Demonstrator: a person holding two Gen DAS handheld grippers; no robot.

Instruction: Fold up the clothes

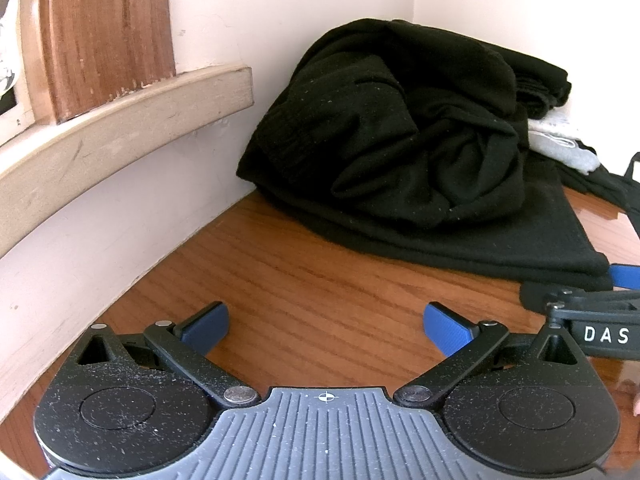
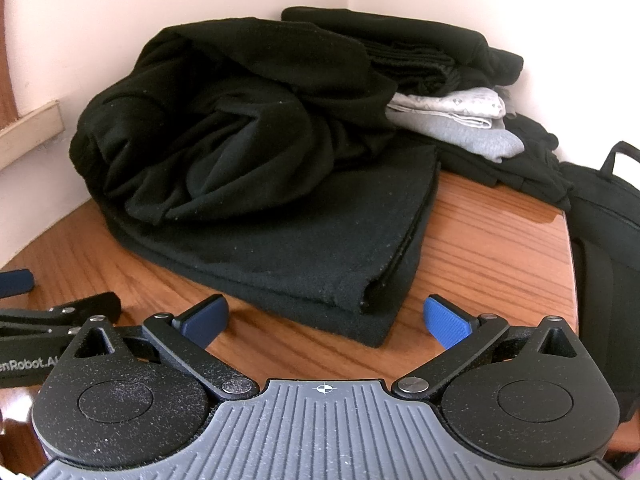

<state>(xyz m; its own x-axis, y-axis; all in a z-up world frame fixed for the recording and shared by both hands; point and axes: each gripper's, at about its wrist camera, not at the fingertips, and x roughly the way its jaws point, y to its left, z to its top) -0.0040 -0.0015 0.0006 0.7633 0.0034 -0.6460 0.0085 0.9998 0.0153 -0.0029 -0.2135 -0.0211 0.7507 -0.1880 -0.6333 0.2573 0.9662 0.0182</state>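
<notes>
Left wrist view shows my left gripper (image 1: 326,326) with fingers wide and empty over the bare table (image 1: 304,280). The right gripper (image 2: 326,322) is equally wide, just short of the folded black cloth (image 2: 304,248). A crumpled black garment (image 2: 224,128) sits on top, in the corner. I judge nothing's picked yet; next, grasp that garment and pull it onto open wood.

Ahead of the right gripper (image 2: 326,322), the black garment (image 2: 256,184) is matt, fuzzy knit cloth flecked with lint. Beyond it, grey clothes (image 2: 460,128) look soft and matt. Under both tools, the table (image 2: 480,248) is glossy varnished wood with clear grain. The left gripper (image 1: 326,324) shows matt, dusty black plastic, textured blue pads (image 1: 450,328) and dull metal rivets.
</notes>
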